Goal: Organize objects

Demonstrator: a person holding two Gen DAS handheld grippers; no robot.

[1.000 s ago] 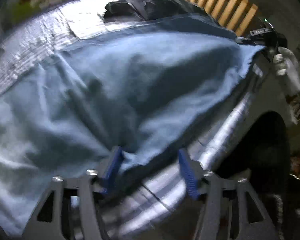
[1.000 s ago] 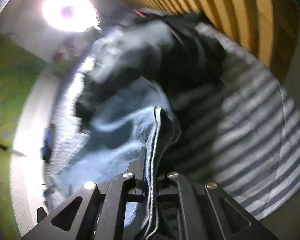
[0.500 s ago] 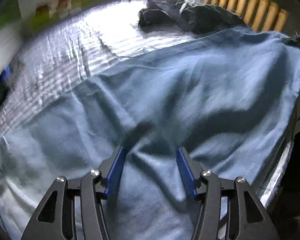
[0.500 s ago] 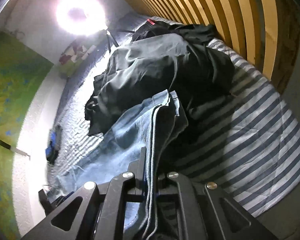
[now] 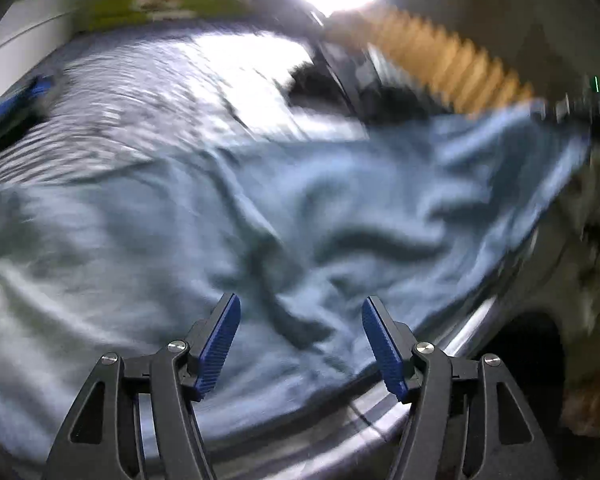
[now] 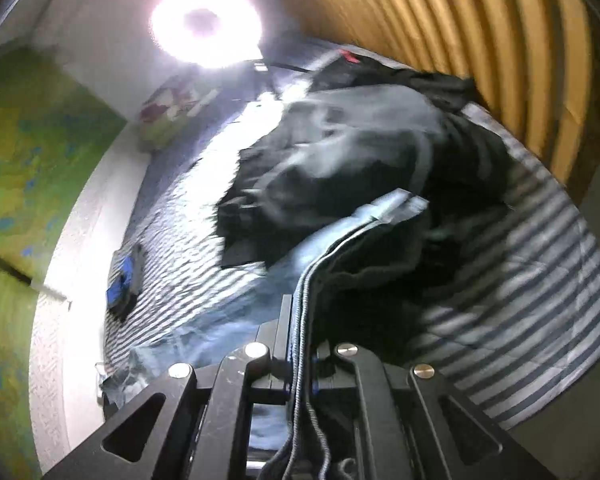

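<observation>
Since half a second ago, the left tongs have been drawn back toward the bed edge at 4 o'clock, spread wide above the blue garment, holding nothing. The right tongs remain clamped on its hem, at 12 o'clock the dark clothes.

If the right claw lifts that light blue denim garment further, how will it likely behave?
The light blue denim garment looks floppy: it wrinkles across the striped bedsheet, so it will probably drape and trail. The right claw pinches only a seamed edge, so the unsupported cloth will likely hang and drag.
</observation>
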